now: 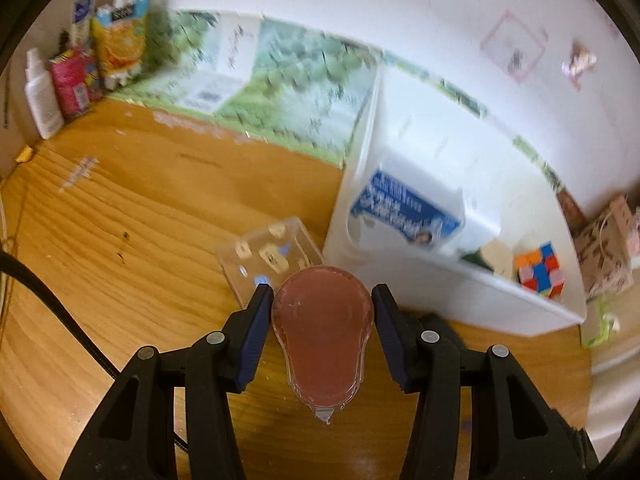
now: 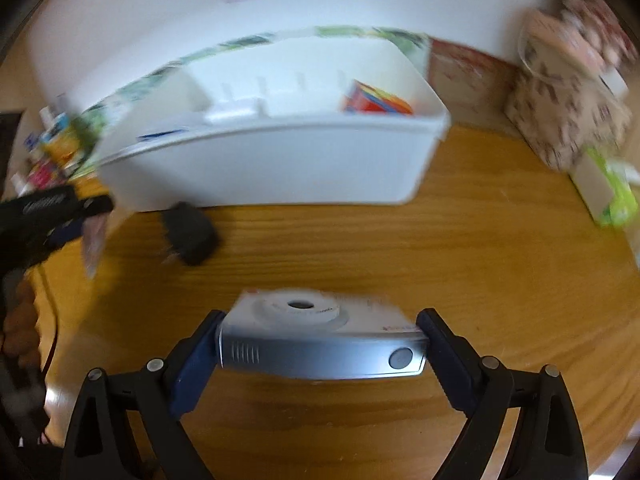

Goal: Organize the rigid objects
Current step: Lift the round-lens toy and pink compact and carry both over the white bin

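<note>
Two hand-held grippers, left hand-held gripper (image 1: 322, 300) clamping tape dispenser (image 1: 322, 340), right hand-held gripper (image 2: 322, 334) clamping camera (image 2: 320, 340)

Left gripper (image 1: 322, 300): matte black plastic linkage, two triangular-cutout outer arms flanking two inner arms. Round silver pivot pins, two per side, atop joints. Fingers (image 1: 256, 332) faced with dark blue ribbed pads along inner edges. Black cable trailing off left of gripper body.

Right gripper (image 2: 322, 344): same black frame, triangular cutouts, silver pins at joints. Blue pads (image 2: 192, 364) on inner finger faces, fine ridging visible on right pad. Side view of left gripper at left edge: black body, pale lettering, blurred.
</note>
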